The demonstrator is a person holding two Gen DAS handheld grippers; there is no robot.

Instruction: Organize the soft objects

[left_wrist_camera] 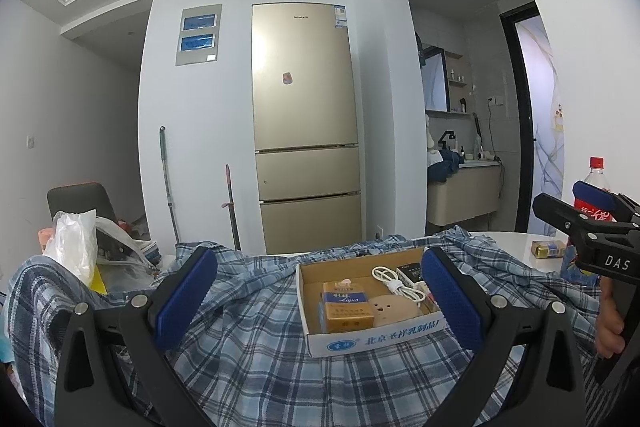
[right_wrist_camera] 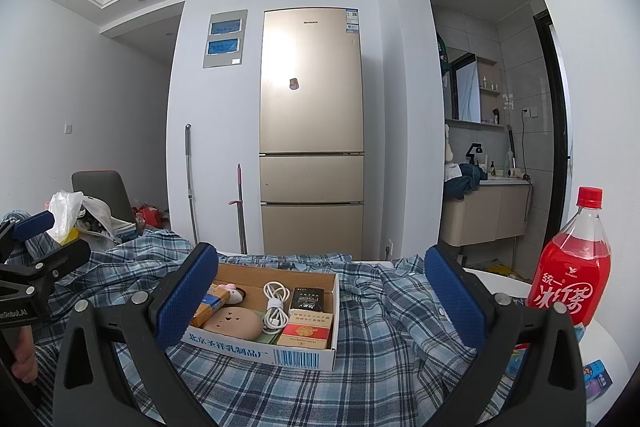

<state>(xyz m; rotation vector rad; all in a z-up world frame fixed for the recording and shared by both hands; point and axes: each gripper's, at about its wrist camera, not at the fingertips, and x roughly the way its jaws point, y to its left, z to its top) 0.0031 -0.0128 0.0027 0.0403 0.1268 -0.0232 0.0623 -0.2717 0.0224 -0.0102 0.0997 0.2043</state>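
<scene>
A blue plaid shirt (left_wrist_camera: 256, 355) lies spread and rumpled over the white table; it also shows in the right wrist view (right_wrist_camera: 400, 339). A shallow cardboard box (left_wrist_camera: 372, 341) sits on top of it, holding small packs, a white cable and a tan round item; it also shows in the right wrist view (right_wrist_camera: 276, 351). My left gripper (left_wrist_camera: 320, 299) is open and empty, just above the shirt, facing the box. My right gripper (right_wrist_camera: 320, 297) is open and empty, close in front of the box. The right gripper also shows at the right edge of the left view (left_wrist_camera: 588, 227).
A red drink bottle (right_wrist_camera: 572, 267) stands on the table at the right, with small boxes (right_wrist_camera: 596, 383) beside it. A white plastic bag (left_wrist_camera: 76, 247) and clutter sit at the left. A gold fridge (left_wrist_camera: 304, 127) stands behind the table.
</scene>
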